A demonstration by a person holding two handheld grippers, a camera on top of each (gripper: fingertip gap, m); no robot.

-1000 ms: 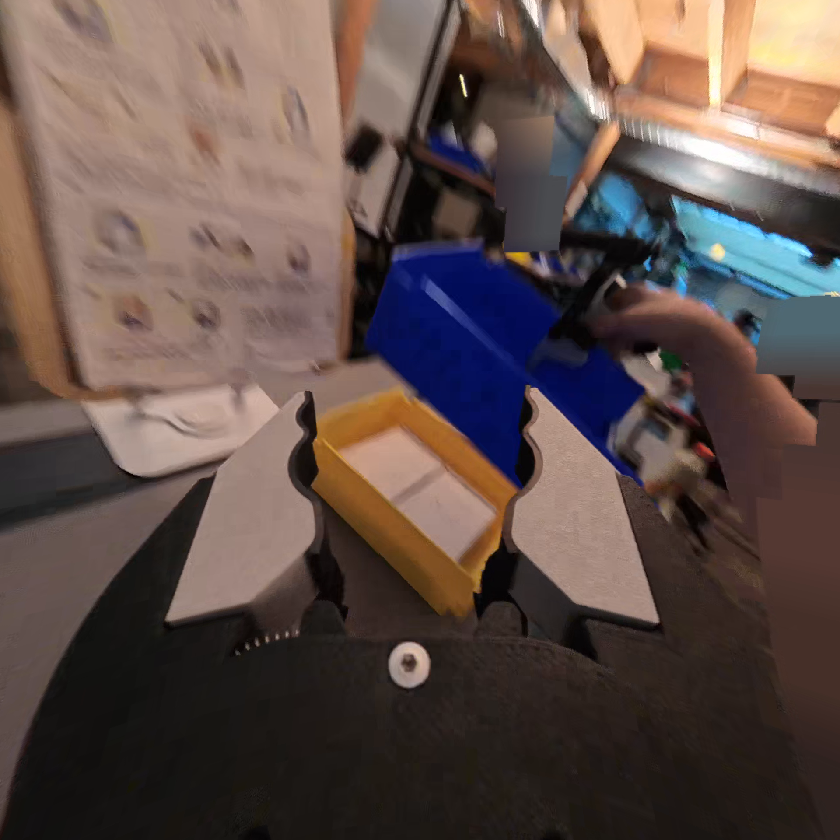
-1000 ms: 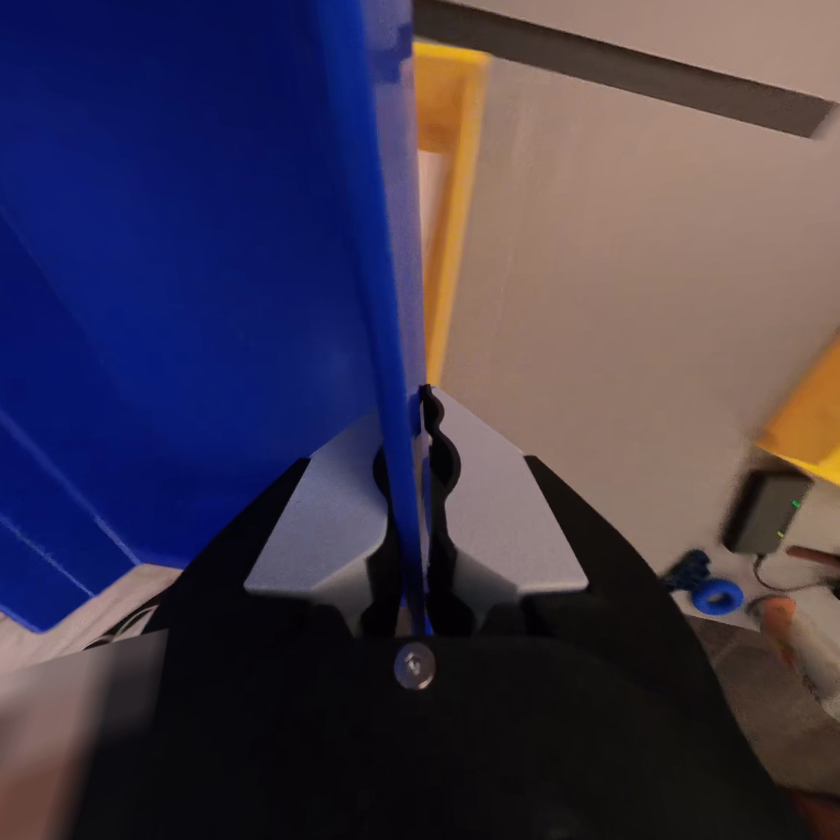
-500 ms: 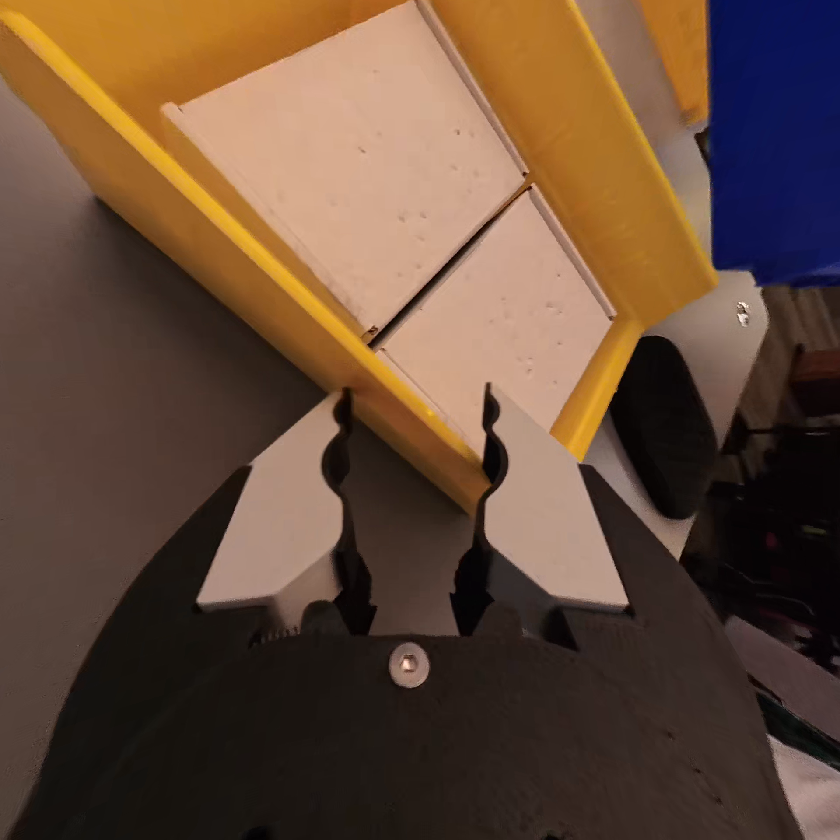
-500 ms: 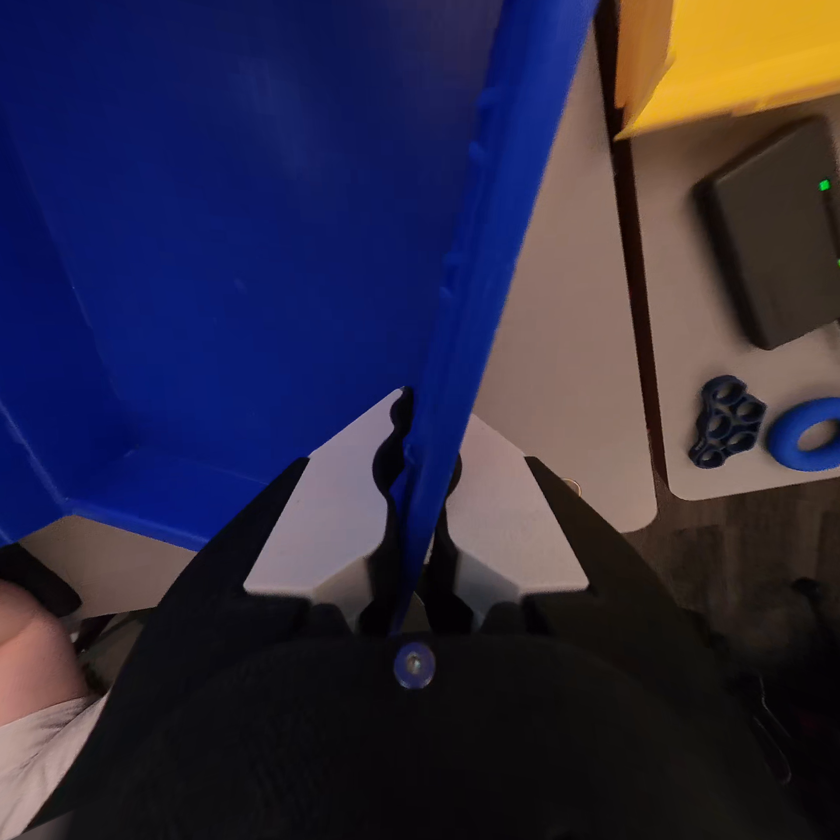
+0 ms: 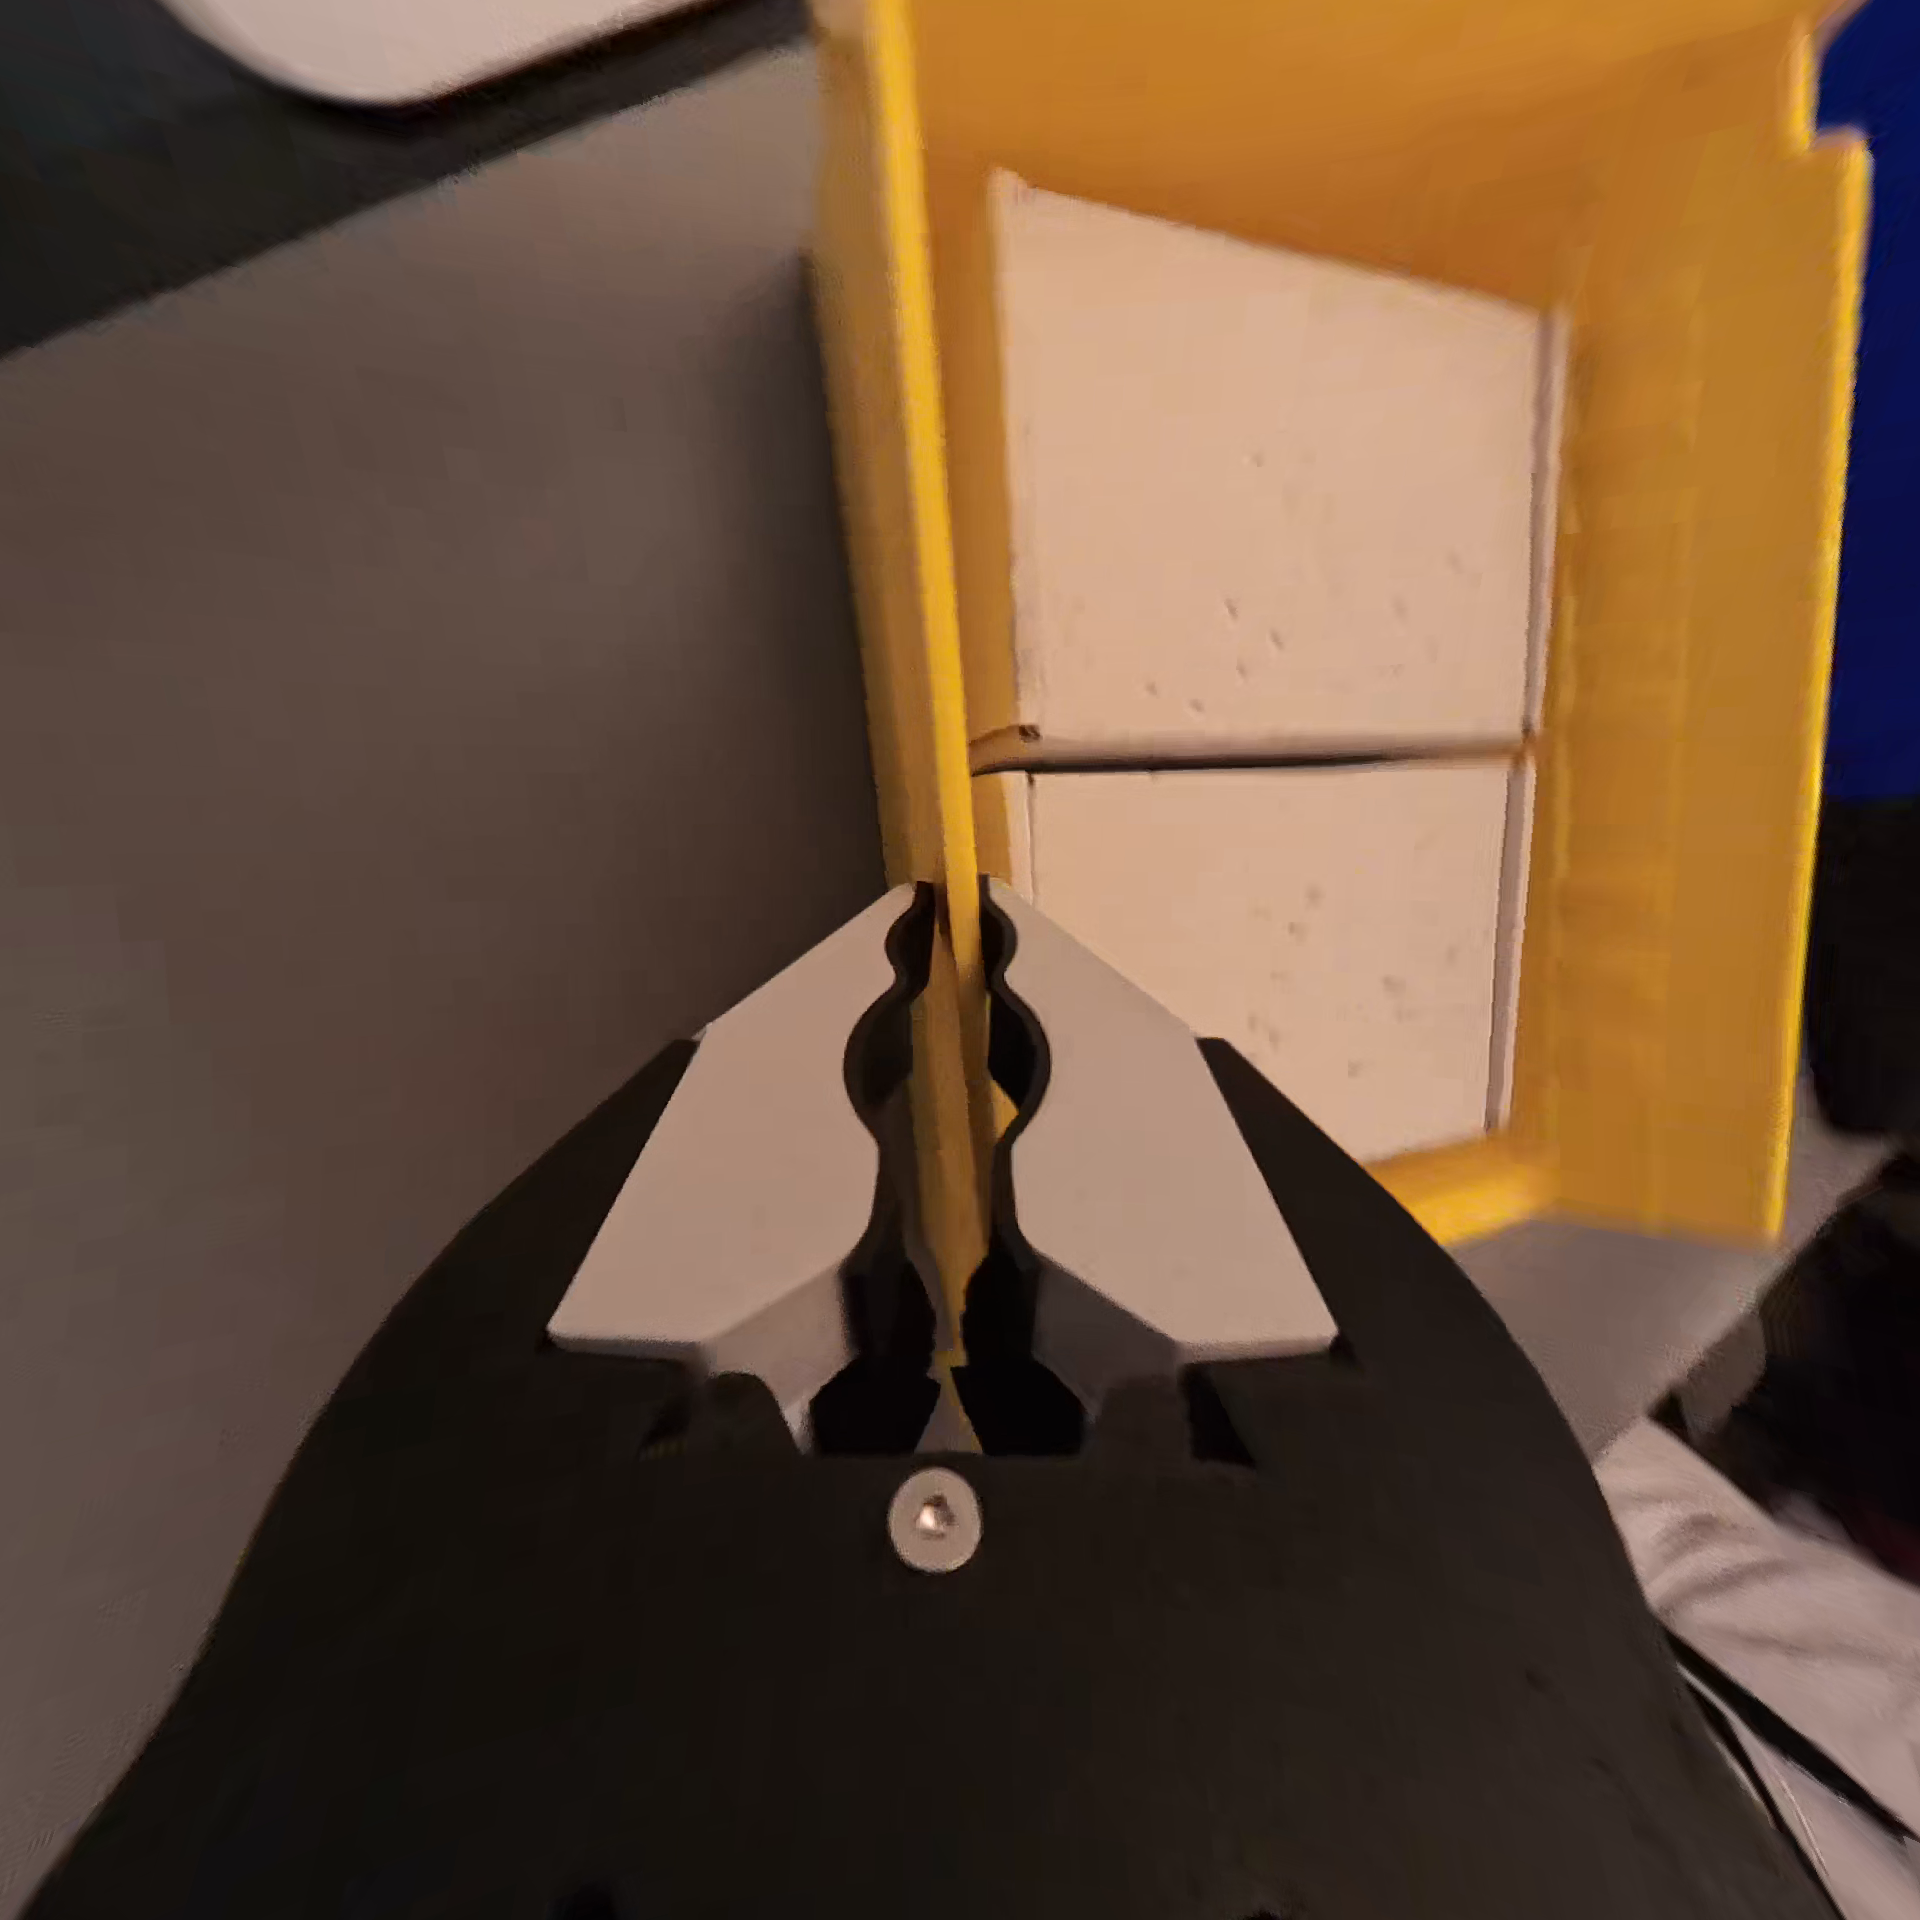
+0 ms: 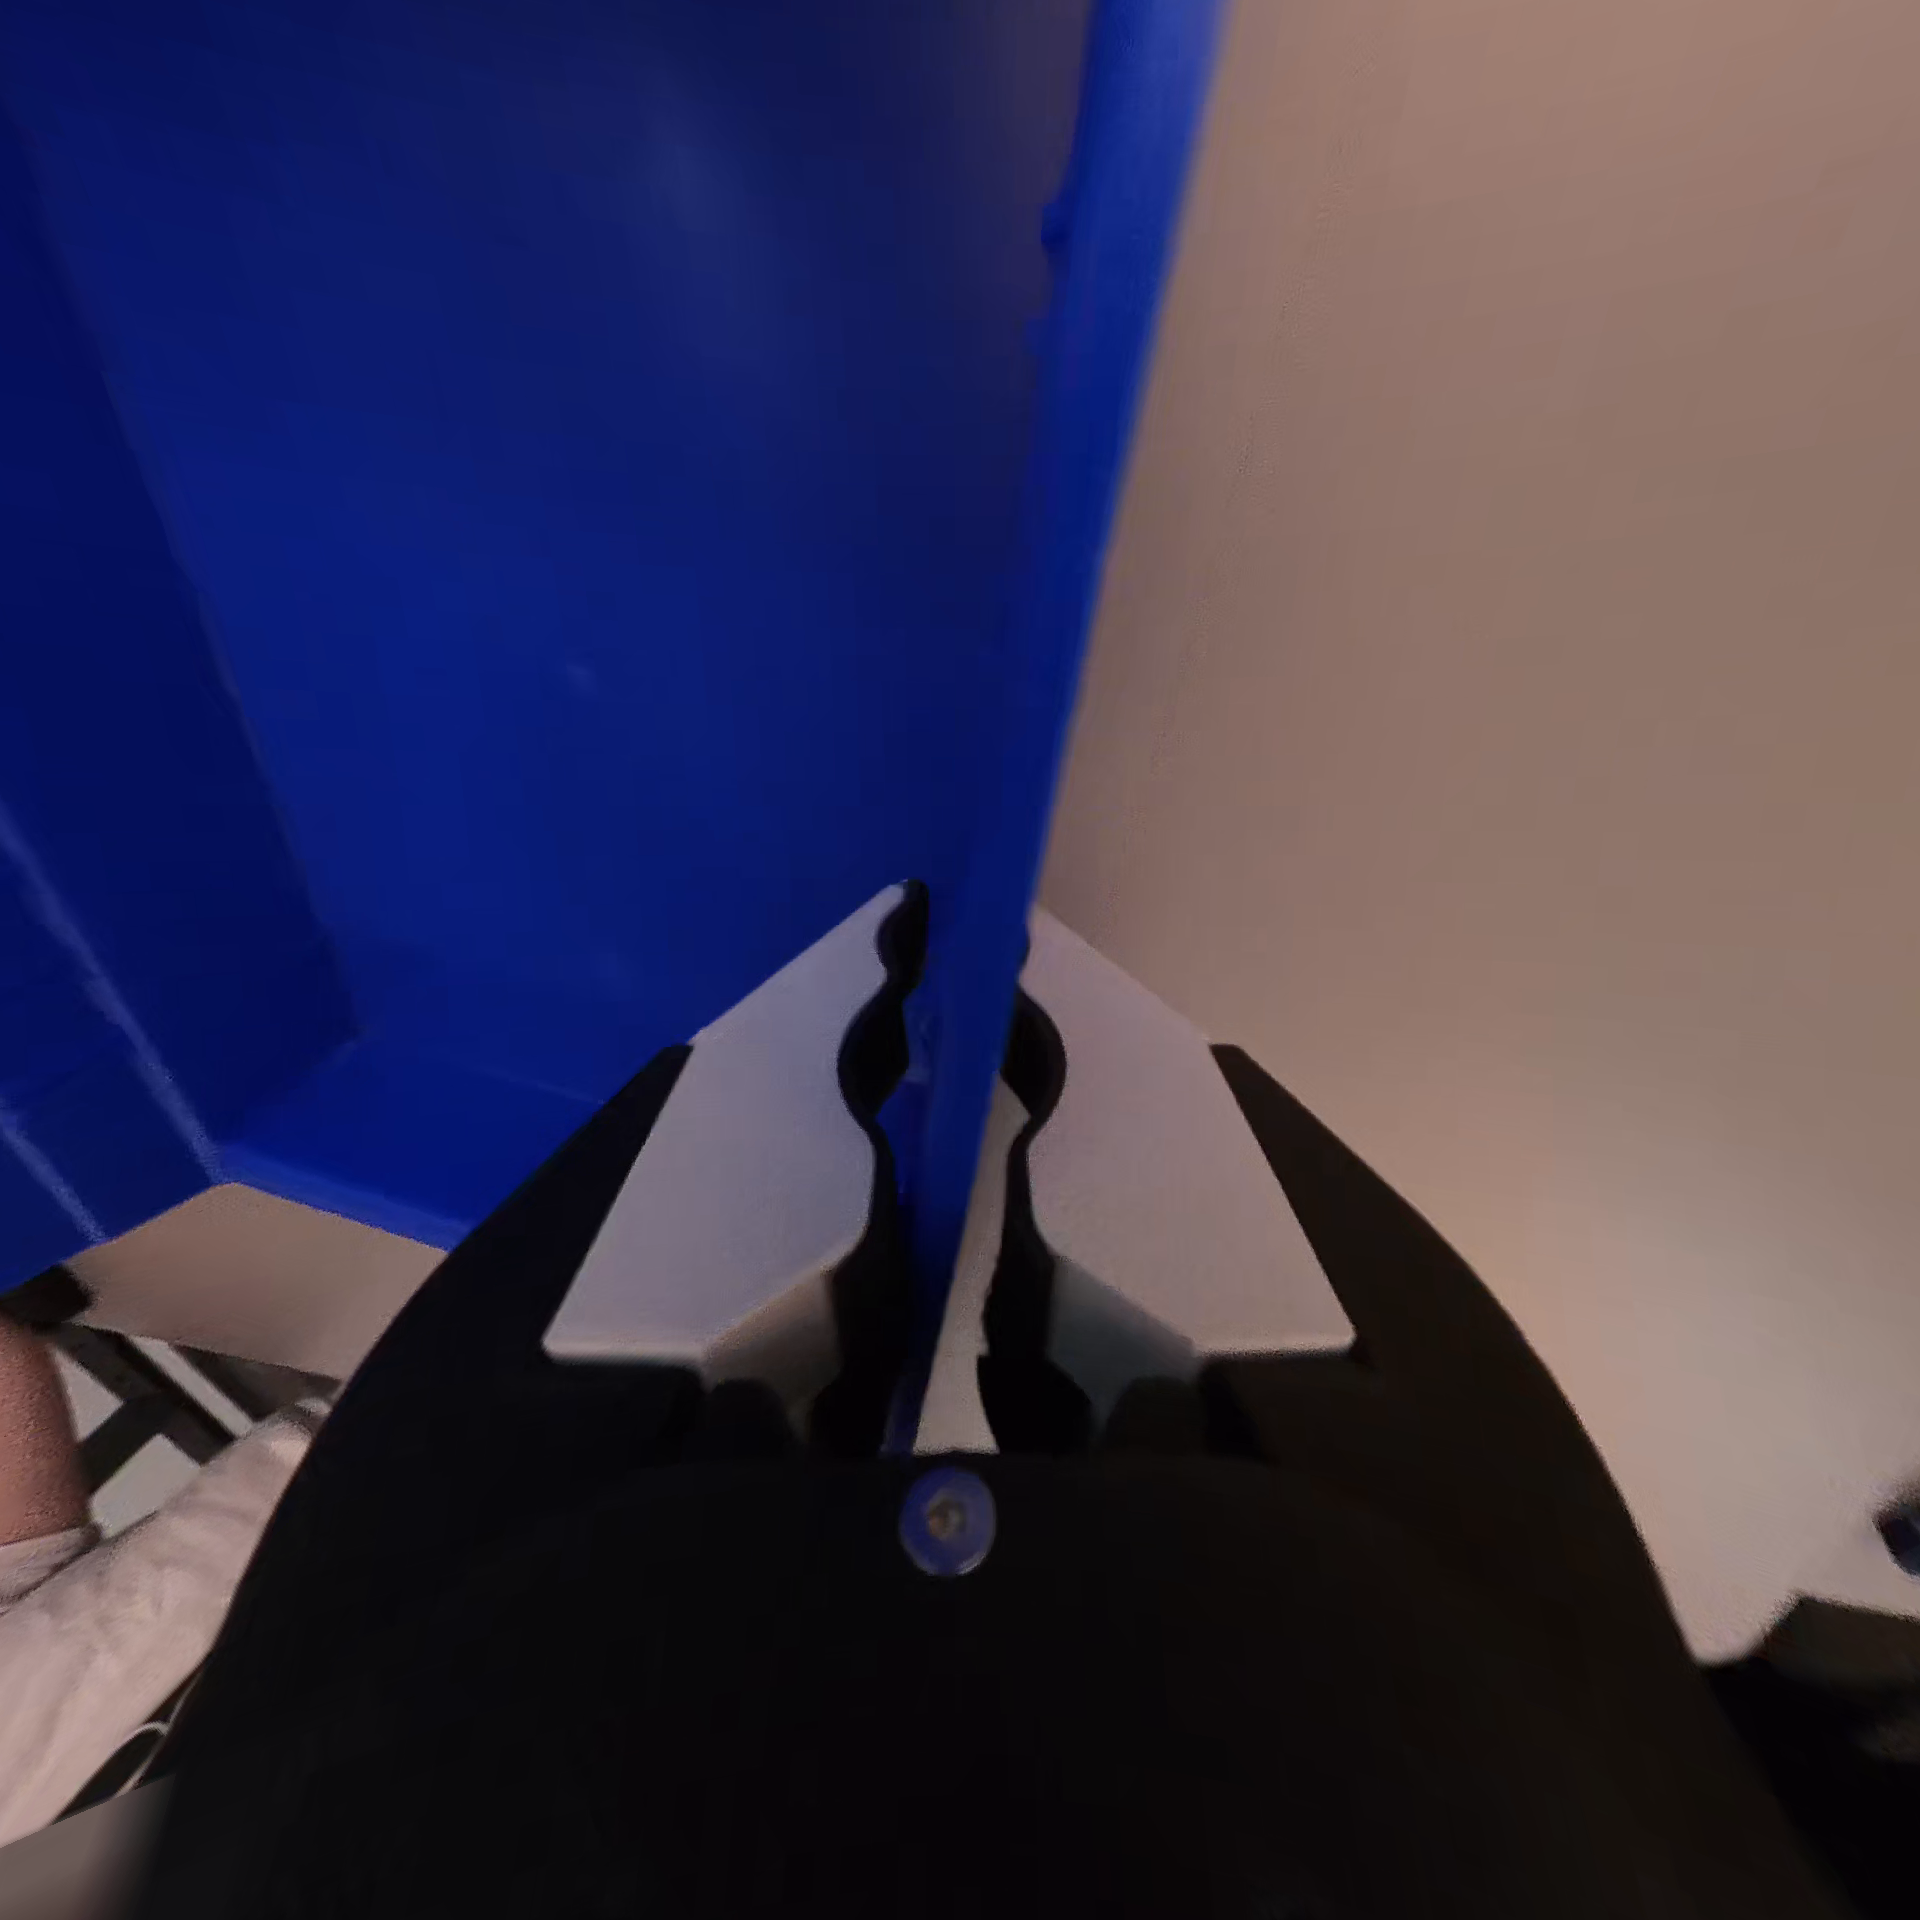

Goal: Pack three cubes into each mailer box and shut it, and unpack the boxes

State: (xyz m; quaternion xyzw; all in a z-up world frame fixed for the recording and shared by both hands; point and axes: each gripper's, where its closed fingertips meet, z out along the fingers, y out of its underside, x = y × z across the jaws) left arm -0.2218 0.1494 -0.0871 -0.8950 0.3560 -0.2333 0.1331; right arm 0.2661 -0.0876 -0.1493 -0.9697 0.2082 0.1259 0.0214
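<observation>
Cubes, two of them white and speckled, sit side by side inside the yellow box (image 5: 1704,623), one (image 5: 1268,478) farther along it and one (image 5: 1257,956) nearer the camera, with a thin dark gap between them. They fill the floor of the box from wall to wall. The box is open, and its thin left wall runs straight into the left tongs (image 5: 951,914), which are pinched narrow on that wall, one grey finger (image 5: 748,1153) outside the box and the other inside. The box lies near the bench (image 5: 416,675) edge, where the grey top ends and a dark drop begins to the lower right. A white flat thing (image 5: 468,42) lies at the far edge of the bench.

A blue box (image 6: 582,520) shows in the right wrist view, open and with nothing visible inside, its right wall clamped between the right tongs (image 6: 961,914), closed narrow on it. Pale bench top (image 6: 1507,727) spreads to the right of that wall. A strip of the blue box (image 5: 1881,416) also shows just beyond the yellow one in the left wrist view. Light cloth (image 6: 104,1621) shows at the lower left of the right wrist view.
</observation>
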